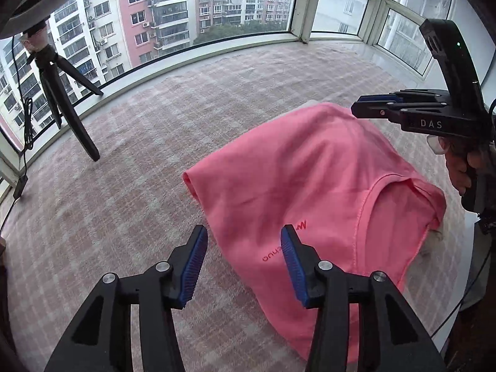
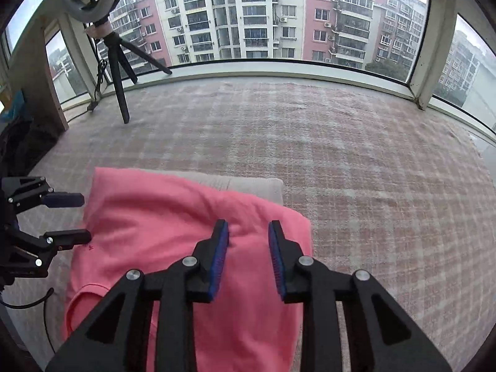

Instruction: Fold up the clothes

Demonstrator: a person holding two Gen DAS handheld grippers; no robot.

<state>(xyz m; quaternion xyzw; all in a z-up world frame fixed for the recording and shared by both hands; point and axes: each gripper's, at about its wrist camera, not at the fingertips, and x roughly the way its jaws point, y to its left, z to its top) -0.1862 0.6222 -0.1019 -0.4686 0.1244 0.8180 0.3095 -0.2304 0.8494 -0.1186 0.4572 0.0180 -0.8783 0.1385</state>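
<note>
A pink shirt (image 1: 303, 186) with red lettering lies folded on the checked blanket (image 1: 139, 161); it also shows in the right wrist view (image 2: 161, 241), resting partly on a beige folded cloth (image 2: 248, 186). My left gripper (image 1: 245, 232) is open and empty, hovering over the shirt's left edge. My right gripper (image 2: 248, 226) is open and empty above the shirt's right part; it shows in the left wrist view (image 1: 356, 105) at the far right. The left gripper shows in the right wrist view (image 2: 80, 217) at the shirt's left edge.
A black tripod (image 1: 65, 99) with a cable stands at the back left of the blanket, also in the right wrist view (image 2: 121, 71). Windows and a sill (image 1: 217, 49) bound the far side. The blanket's right edge meets a white ledge (image 2: 483, 145).
</note>
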